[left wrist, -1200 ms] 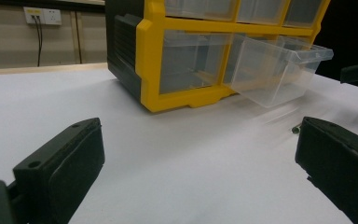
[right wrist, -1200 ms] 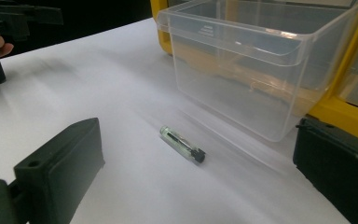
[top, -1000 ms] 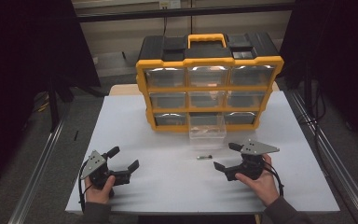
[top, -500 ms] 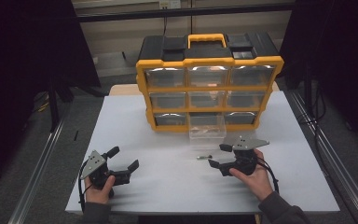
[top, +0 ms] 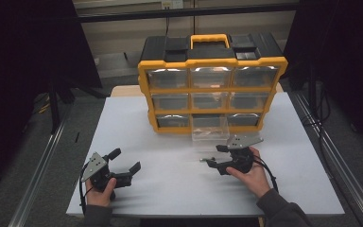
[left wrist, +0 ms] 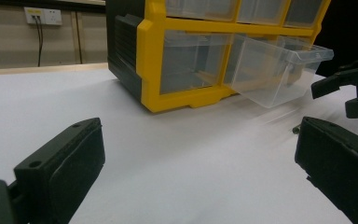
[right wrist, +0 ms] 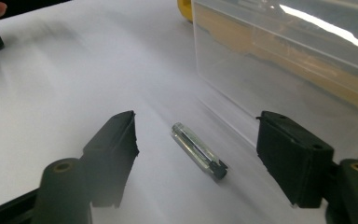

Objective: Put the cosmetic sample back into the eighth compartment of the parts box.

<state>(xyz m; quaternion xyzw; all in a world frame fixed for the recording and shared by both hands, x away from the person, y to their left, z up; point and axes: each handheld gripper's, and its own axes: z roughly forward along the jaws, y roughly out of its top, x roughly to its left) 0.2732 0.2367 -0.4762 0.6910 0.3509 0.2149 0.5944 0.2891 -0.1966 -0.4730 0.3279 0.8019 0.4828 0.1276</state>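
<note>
Small clear glass tube with a dark end cap, flat on the white tabletop, just in front of the pulled-out clear plastic drawer of the yellow-and-black drawer cabinet. Framed between the two black jaws of the right gripper, neither pad touching it; jaws partly apart, just been closing, nothing gripped. In the high view a faint speck off the right gripper's tips, on the near side of that drawer, too small to make out. Left gripper well away from the drawer, low over the tabletop, jaws spread wide and empty. Tube's far end blurred; drawer cut off at the frame edge in the right gripper view.
</note>
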